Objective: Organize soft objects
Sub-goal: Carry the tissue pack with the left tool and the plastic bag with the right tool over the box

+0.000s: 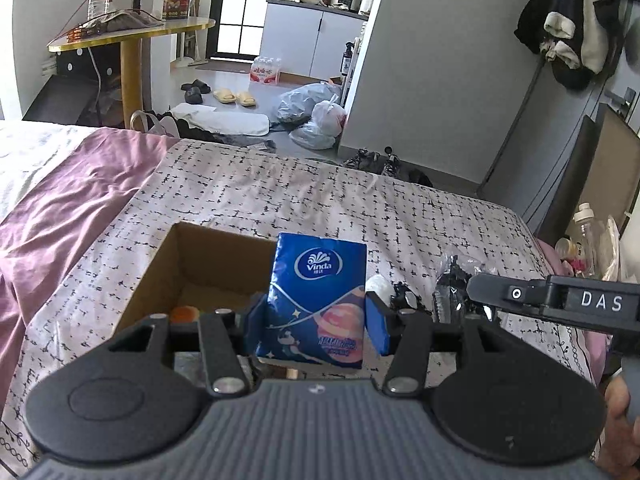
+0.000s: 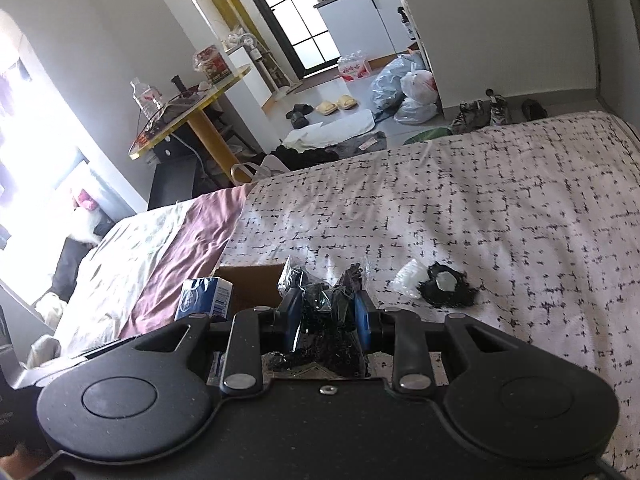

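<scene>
My left gripper (image 1: pixel 316 320) is shut on a blue Vinda tissue pack (image 1: pixel 320 292) and holds it upright above the near right corner of an open cardboard box (image 1: pixel 176 256) on the bed. An orange item (image 1: pixel 185 314) lies inside the box. My right gripper (image 2: pixel 328 312) is shut on a clear plastic bag of black items (image 2: pixel 324 320), just right of the box (image 2: pixel 252 280). The tissue pack (image 2: pixel 204 296) also shows in the right wrist view. A black soft item with a white piece (image 2: pixel 444 286) lies on the bedspread to the right.
The bed has a white cover with black marks (image 1: pixel 304 196) and a mauve sheet (image 1: pixel 68 200) on the left. Beyond the bed's far edge are bags (image 1: pixel 316 108), slippers and a yellow table (image 1: pixel 132 36). Bottles (image 1: pixel 588 236) stand at the right bedside.
</scene>
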